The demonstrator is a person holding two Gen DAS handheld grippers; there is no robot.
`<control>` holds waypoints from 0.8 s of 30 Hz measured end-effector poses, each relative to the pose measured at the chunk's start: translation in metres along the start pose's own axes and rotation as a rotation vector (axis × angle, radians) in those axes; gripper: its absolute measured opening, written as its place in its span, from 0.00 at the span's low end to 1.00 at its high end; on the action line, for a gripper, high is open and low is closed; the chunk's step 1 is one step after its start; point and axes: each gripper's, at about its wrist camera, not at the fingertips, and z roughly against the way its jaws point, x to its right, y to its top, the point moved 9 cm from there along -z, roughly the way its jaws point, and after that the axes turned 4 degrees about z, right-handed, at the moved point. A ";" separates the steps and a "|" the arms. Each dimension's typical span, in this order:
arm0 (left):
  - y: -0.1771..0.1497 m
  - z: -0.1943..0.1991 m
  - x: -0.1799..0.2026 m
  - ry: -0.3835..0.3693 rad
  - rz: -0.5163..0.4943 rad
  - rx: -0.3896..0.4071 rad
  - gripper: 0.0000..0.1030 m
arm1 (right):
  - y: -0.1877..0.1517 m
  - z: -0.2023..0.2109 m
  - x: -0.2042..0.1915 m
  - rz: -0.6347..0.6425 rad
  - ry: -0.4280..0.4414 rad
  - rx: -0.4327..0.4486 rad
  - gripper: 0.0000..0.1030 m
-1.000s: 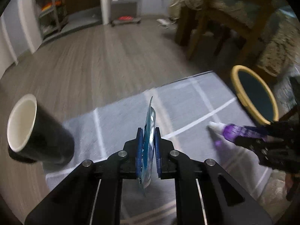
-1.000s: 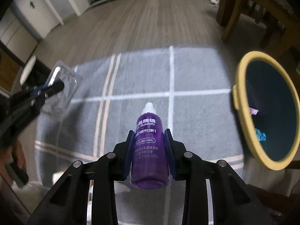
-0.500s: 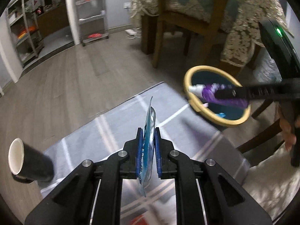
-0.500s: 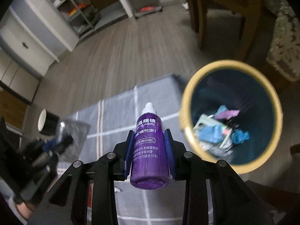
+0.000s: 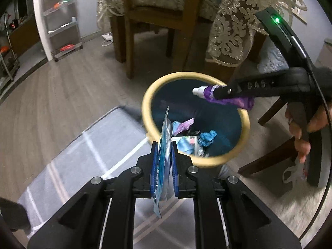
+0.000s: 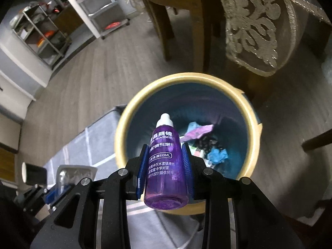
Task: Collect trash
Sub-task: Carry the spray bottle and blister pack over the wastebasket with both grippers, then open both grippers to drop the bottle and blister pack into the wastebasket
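My right gripper (image 6: pixel 165 161) is shut on a purple bottle (image 6: pixel 165 166) with a white cap and holds it over the open mouth of the yellow-rimmed bin (image 6: pixel 124 124). The bin holds several scraps of coloured trash (image 6: pixel 215 155). My left gripper (image 5: pixel 164 157) is shut on a clear plastic blister pack (image 5: pixel 165 141) held edge-on, just at the near rim of the bin (image 5: pixel 149 95). The right gripper (image 5: pixel 228 91) with the bottle (image 5: pixel 209 92) shows above the bin in the left wrist view. The left gripper (image 6: pixel 56 191) and the pack (image 6: pixel 72 174) show at lower left in the right wrist view.
A grey rug with white lines (image 5: pixel 87 151) lies left of the bin. A black paper cup (image 6: pixel 33 173) lies on it. Wooden chair legs (image 5: pixel 128 41) and a lace tablecloth (image 5: pixel 234 31) stand right behind the bin. Wire shelves (image 6: pixel 41 35) stand far left.
Both grippers have swung right and forward to the bin. The bottle has gone from beside the bin to over its mouth. The pack has come to the bin's near rim.
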 end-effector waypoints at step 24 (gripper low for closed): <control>0.018 -0.044 0.033 0.012 -0.060 0.002 0.46 | 0.008 0.001 0.035 -0.132 0.002 0.038 0.48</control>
